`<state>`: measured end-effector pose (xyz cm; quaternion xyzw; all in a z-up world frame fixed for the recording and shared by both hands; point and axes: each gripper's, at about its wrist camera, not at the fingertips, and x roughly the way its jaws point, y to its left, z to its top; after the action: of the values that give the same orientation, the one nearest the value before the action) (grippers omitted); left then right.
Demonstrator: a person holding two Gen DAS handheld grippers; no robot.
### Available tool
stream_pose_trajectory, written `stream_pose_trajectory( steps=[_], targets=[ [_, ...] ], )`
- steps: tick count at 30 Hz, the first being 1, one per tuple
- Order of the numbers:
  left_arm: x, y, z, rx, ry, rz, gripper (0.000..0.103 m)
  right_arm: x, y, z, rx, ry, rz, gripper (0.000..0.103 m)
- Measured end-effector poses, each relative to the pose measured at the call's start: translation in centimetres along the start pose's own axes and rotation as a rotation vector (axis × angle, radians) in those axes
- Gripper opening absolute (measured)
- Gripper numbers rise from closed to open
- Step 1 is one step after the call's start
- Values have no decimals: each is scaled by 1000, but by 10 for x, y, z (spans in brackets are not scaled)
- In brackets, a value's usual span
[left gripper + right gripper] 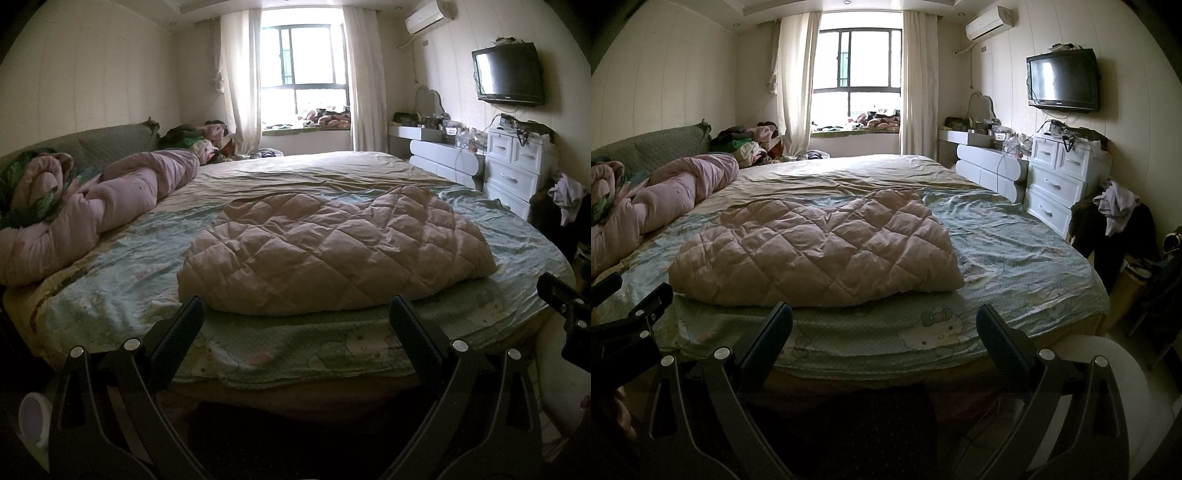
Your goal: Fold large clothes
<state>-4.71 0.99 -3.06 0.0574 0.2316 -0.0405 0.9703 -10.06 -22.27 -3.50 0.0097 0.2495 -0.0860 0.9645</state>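
Chair back lower right only in right view, both left gripper and right gripper spread wide, empty, folded quilted garment centre on patterned bed, television upper right.

Dim room, backlit by blown-out window.
Foreground under bed edge in shadow; fisheye bends, darkens corners.
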Motion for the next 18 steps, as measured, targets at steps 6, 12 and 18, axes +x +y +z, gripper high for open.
stream_pose_trajectory(
  steps=[6, 12, 18],
  targets=[
    [1, 0, 0, 0, 0, 1, 94, 0, 0, 0, 0, 0, 1, 99],
    [1, 0, 0, -1, 1, 1, 94, 0, 0, -1, 1, 1, 2, 99],
    [1, -1, 0, 0, 0, -1, 94, 1, 1, -2, 4, 1, 1, 99]
  ],
)
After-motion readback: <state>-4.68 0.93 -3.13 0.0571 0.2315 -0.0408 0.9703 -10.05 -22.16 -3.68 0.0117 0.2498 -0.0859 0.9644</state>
